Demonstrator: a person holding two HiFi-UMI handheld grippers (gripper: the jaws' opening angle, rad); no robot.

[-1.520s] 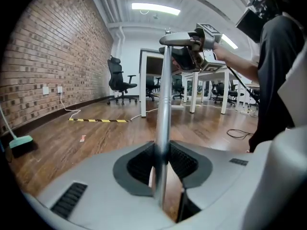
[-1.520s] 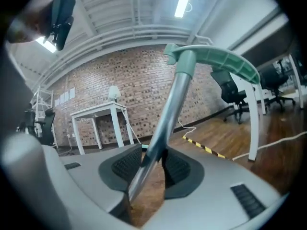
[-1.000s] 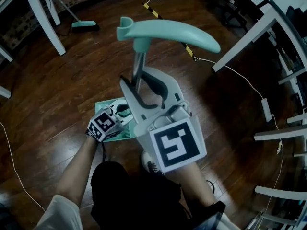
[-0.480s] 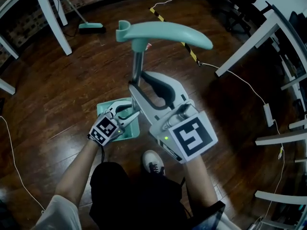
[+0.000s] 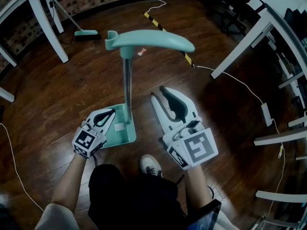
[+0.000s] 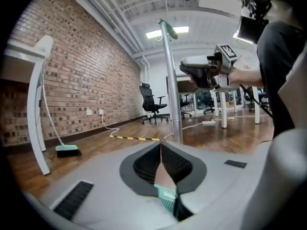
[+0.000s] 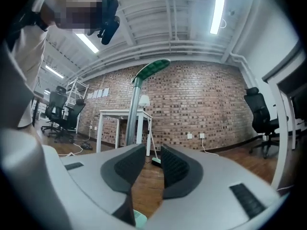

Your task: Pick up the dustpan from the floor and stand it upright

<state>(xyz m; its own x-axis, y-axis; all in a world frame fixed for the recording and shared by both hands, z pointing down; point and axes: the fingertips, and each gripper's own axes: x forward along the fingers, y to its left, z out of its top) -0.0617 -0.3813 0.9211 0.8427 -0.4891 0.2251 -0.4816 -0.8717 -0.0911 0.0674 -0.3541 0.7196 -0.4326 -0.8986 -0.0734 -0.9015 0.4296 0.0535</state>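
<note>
Dustpan [image 5: 122, 131] stands upright on the wooden floor [image 5: 72, 80] by the person's shoe [image 5: 151, 166], its long handle straight up and neither claw holding it. The left gripper [image 5: 108, 114] sits just beside the pan's edge. Its jaws have just been closing and now meet at the tips on nothing. The right gripper [image 5: 160, 91], near the pole, has just narrowed to a slim empty gap. The dustpan looks top-heavy, so a nudge from either claw could topple it.

floor [image 5: 57, 95] is carrying dustpan [image 5: 121, 131], standing upright. broom [image 5: 86, 33] is lying well beyond dustpan, leftward; striped tape [image 5: 154, 21] running beyond it; power strip [image 5: 265, 111] lying far right.
</note>
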